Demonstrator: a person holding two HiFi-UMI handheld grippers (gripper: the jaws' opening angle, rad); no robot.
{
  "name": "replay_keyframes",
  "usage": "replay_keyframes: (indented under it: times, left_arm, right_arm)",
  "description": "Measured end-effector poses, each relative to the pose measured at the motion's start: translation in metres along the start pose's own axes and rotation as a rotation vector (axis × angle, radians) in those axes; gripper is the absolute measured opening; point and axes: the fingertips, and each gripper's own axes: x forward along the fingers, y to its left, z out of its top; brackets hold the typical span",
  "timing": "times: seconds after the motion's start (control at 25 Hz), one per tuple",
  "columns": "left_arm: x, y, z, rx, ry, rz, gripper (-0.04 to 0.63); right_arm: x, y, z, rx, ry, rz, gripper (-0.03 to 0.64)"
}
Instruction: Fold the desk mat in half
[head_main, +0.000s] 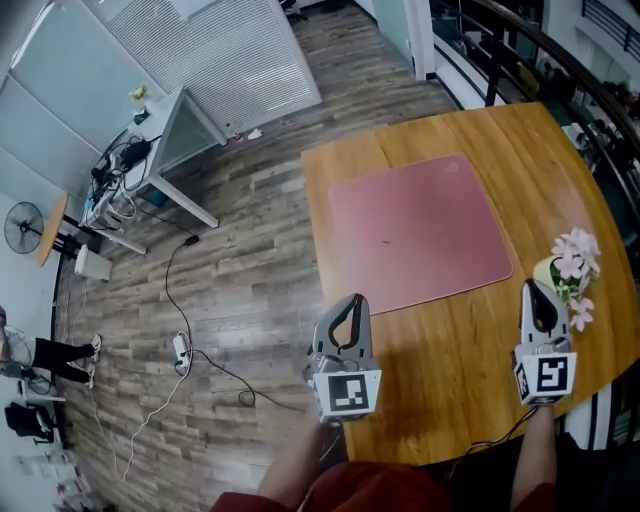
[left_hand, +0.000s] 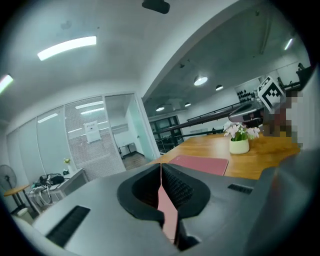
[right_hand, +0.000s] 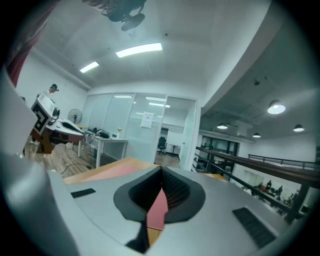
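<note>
Head view: desk mat (head_main: 418, 232) lies flat and unfolded on the wooden table (head_main: 470, 360), pink, all 4 edges down. Folding not begun, by our reading.

Left gripper (head_main: 352, 305) sits off the mat's near left corner, over the table's edge. Right gripper (head_main: 533, 295) sits off the near right corner. Neither touches the mat.

Both gripper views show the 2 jaws pressed together with nothing between them; the pink seen in the gap is the mat beyond.

Vase of flowers (head_main: 565, 270) stands just beside the right gripper, near the mat's right edge.

Risks as we judge them:
- Closed jaws cannot take an edge. They must part first, or they will only push the mat along the wood.
- The mat looks thin and lies flush, so a jaw may skate over the edge instead of getting under it.
- A sideways swing of the right gripper could tip the vase.
- Uneven lift from the 2 corners would skew the fold.
</note>
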Motion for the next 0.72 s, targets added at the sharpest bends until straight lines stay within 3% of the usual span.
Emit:
replay_keyframes:
  times: [0.12,0.36,0.72]
  left_arm:
    - [0.005,-0.009,-0.019,0.024,0.073,0.001,0.021]
    - [0.017,-0.026,-0.05,0.114,0.176,-0.042,0.067]
    - [0.039,-0.053,-0.114,0.225,0.35,-0.201,0.147]
  right_arm:
    - [0.018,0.003,-0.019,-0.115,0.019,0.091,0.01]
    - [0.048,0.016,-0.064,-0.336,0.168,0.262,0.014]
    - [0.088,0.023,-0.129,-0.561,0.321,0.463,0.087]
